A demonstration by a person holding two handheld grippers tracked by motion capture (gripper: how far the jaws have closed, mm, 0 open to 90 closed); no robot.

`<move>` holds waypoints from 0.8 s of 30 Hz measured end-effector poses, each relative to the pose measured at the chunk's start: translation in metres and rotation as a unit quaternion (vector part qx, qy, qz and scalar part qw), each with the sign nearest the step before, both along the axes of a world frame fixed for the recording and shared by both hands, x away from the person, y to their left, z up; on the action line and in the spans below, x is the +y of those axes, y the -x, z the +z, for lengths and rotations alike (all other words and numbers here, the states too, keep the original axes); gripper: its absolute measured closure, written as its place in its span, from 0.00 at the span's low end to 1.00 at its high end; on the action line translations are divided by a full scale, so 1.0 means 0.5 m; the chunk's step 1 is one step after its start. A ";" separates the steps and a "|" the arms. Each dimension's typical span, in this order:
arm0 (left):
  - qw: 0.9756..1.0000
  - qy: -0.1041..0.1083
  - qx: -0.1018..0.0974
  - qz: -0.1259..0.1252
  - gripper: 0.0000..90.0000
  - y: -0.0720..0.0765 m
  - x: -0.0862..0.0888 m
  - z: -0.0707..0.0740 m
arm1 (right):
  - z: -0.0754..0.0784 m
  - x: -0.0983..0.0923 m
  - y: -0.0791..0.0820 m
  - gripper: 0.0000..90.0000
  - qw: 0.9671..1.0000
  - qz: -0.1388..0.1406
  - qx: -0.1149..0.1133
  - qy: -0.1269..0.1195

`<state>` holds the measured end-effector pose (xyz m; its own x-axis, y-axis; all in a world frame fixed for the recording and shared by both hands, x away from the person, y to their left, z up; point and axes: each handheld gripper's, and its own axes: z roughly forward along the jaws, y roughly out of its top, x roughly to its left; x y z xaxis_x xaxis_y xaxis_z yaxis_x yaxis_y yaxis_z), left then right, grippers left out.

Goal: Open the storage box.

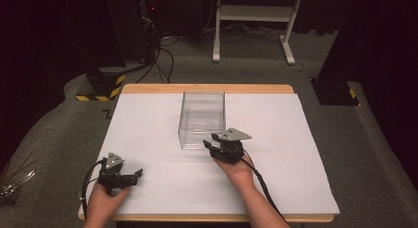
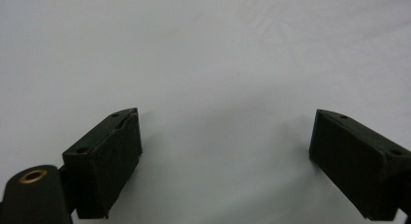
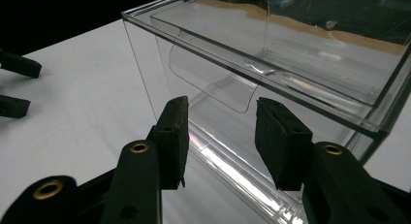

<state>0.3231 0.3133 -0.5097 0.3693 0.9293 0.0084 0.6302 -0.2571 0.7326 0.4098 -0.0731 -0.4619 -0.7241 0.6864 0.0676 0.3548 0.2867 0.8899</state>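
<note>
Your right gripper (image 3: 220, 136) sits at the near end of the clear plastic drawer box (image 1: 202, 118), fingers (image 3: 174, 132) partly apart around its curved pull tab (image 3: 218, 83) without gripping it; the drawer looks shut, so opening is left. Your left gripper (image 1: 129, 176) rests wide and empty. The box stands mid-surface (image 1: 148, 129), white-covered, wood-edged; the room behind is dark, carpeted, cabled.

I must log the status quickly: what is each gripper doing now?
Left gripper: open, nothing between its jaws, over the white table sheet.
Right gripper: open, holding nothing, at the front of the clear plastic box.
</note>
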 end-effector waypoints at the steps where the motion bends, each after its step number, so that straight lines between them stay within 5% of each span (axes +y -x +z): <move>1: 1.000 0.000 0.000 0.000 0.13 0.000 0.000 0.000 | -0.001 0.001 -0.003 0.64 1.000 0.001 0.000 -0.003; 24: 1.000 -0.002 -0.003 0.001 0.13 0.001 -0.001 0.000 | -0.009 0.013 -0.020 0.74 1.000 0.016 -0.011 -0.006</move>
